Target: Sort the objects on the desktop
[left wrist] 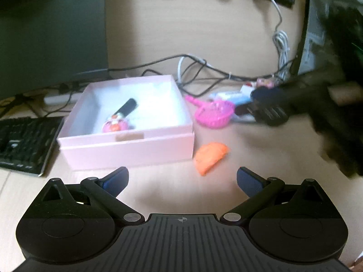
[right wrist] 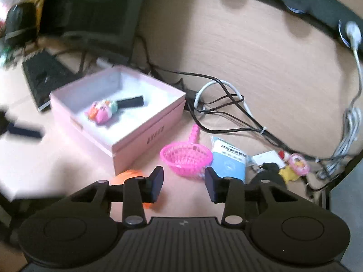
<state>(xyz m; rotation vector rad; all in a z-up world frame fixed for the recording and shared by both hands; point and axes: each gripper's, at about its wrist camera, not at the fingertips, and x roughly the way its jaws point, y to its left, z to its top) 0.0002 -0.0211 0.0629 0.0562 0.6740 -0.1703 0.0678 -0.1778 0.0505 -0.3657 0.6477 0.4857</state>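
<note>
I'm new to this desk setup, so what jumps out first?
The open pink box in the middle of the desk, with a colourful toy and a black stick inside. To its right sits a bright pink basket, and an orange piece lies by the box's front corner.

Pale wooden desk [left wrist: 249, 34], dark monitor [left wrist: 45, 34], keyboard [left wrist: 25, 145], tangled cables [right wrist: 226, 113].
</note>
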